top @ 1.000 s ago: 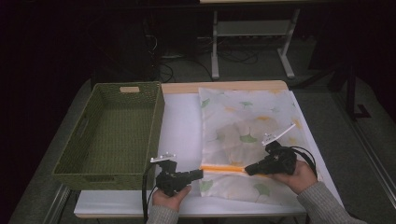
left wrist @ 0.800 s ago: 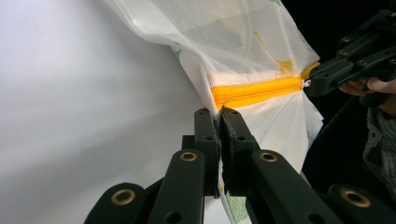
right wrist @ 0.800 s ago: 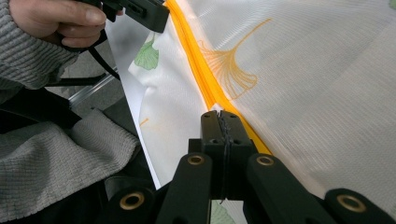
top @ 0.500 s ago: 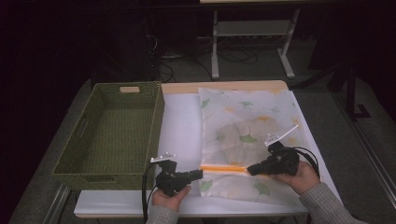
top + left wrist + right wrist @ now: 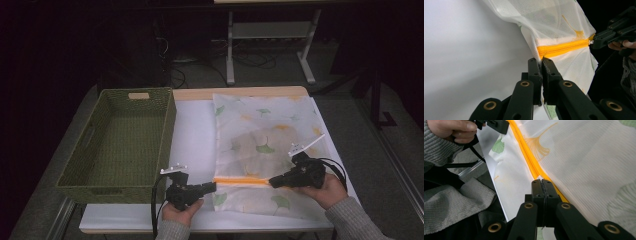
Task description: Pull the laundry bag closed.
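While the mesh bag point(image 5: 270, 150) lies flat on the right half of the bench point(image 5: 192, 135), beside the empty green basket point(image 5: 120, 140), both grippers work at its orange zipper point(image 5: 242, 181), which runs across the bag near the person's edge. Left gripper point(image 5: 542, 60): jaws pressed together on the bag's edge at the zipper's left end, pinching fabric and tape. Right gripper point(image 5: 541, 181): jaws pressed together at the zipper's other end, apparently on the small pull tab, though the tab itself is mostly hidden between the jaws. In the high view the zipper stretches straight between the left gripper point(image 5: 212, 187) and the right gripper point(image 5: 274, 182).

Handling, as judged: the bag is thin, light and limp; it wrinkles and lifts where pinched, and it would fold or slide on the smooth white bench cover rather than hold a shape. A flat cloth item seems to lie inside, adding little weight or stiffness. The mesh looks snag-prone, so a hard pull on bare mesh risks a tear or slip. The zipper tape is the firmest part and the best place to grip: one gripper anchoring the end of the tape, the other on the pull, with tension kept along the zipper's line so the slider runs instead of bunching the fabric.
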`<action>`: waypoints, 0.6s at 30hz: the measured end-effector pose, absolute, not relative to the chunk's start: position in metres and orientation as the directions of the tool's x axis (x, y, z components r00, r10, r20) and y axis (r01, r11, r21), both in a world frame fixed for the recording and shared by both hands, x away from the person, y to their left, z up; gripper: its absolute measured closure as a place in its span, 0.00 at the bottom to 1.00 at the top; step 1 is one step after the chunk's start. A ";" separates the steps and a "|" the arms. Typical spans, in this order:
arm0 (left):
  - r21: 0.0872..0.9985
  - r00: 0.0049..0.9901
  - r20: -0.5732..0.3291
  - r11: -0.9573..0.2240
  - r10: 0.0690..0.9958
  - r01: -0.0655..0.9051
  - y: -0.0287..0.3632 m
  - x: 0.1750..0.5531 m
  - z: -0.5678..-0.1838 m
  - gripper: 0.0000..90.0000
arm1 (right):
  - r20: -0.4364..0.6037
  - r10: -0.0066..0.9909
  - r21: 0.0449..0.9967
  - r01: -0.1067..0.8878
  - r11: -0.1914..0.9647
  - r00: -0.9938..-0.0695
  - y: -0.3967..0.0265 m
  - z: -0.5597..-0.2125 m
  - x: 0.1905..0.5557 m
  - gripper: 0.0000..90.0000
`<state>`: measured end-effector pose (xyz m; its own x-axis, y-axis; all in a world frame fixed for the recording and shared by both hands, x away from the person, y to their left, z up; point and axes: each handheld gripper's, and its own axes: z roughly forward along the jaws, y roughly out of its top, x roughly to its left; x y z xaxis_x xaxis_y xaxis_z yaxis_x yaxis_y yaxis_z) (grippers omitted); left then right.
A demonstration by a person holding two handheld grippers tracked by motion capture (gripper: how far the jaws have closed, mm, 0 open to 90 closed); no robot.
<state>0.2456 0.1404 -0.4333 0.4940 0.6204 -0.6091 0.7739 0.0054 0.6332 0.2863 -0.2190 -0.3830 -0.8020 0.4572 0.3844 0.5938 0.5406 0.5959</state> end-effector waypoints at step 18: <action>0.634 0.492 -0.605 0.005 0.626 0.774 0.142 0.246 -0.432 0.96 | 0.382 0.474 0.598 0.604 0.527 -0.793 -0.235 -0.381 0.282 1.00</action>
